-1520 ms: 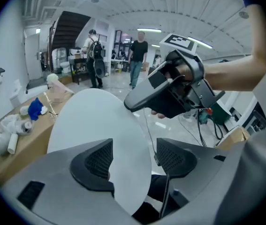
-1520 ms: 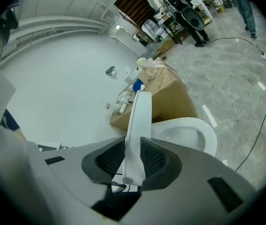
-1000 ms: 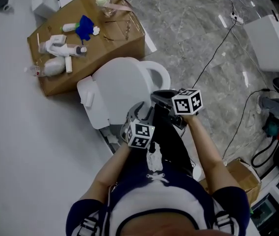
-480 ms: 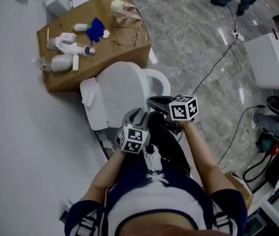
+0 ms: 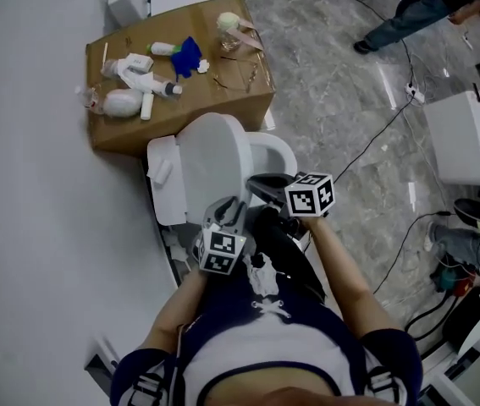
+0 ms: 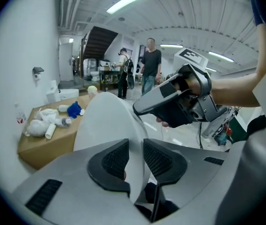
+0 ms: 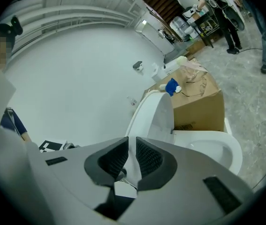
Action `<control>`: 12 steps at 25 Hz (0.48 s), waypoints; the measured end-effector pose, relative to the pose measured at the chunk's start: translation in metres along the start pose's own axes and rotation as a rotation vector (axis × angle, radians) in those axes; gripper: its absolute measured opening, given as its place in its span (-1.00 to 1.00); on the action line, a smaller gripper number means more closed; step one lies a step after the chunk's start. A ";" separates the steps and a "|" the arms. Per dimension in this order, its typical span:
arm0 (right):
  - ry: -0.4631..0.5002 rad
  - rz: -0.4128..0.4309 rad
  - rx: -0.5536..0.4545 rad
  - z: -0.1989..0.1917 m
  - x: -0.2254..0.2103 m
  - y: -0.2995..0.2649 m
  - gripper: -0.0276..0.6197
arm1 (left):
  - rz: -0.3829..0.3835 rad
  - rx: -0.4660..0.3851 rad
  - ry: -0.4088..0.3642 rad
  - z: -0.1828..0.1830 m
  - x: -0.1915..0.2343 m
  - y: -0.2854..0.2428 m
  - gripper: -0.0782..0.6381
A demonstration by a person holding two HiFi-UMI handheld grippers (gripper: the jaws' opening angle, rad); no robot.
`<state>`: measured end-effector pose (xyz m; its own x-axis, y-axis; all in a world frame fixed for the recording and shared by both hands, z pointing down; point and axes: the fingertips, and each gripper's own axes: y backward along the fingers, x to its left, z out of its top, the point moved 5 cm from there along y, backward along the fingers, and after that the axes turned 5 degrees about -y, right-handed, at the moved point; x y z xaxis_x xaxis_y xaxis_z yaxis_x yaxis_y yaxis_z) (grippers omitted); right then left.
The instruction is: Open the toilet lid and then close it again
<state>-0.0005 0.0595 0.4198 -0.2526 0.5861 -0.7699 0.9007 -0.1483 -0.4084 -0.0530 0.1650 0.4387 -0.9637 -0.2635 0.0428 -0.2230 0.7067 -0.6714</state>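
Observation:
The white toilet lid (image 5: 210, 166) stands half raised over the seat and bowl (image 5: 275, 154). Both grippers are at its front rim. In the left gripper view the lid (image 6: 100, 121) fills the gap between the jaws of my left gripper (image 6: 136, 146), which are closing with their pads against the rim. My right gripper (image 7: 132, 149) is closing too, with the lid's white edge (image 7: 157, 114) wedged between its pads; the bowl (image 7: 219, 146) lies open to its right. In the head view the left gripper (image 5: 233, 203) and right gripper (image 5: 258, 184) sit side by side.
Behind the toilet stands a cardboard box (image 5: 184, 108) with bottles and a blue item on top. The cistern (image 5: 162, 194) is at the left against the white wall. Cables (image 5: 366, 142) cross the marble floor, a white unit (image 5: 468, 138) stands at right, and a person (image 5: 409, 11) is at the back.
The lid has tipped up further from the bowl, and both grippers have risen and moved back with its rim.

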 end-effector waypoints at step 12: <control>0.070 0.083 0.024 0.004 0.055 -0.036 -0.84 | 0.095 -0.083 0.062 -0.001 0.020 0.041 -0.55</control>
<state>-0.0481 0.0935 0.3900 -0.1517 0.6250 -0.7657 0.9085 -0.2169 -0.3571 -0.0812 0.1890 0.4128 -0.9877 -0.1535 0.0293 -0.1392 0.7792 -0.6111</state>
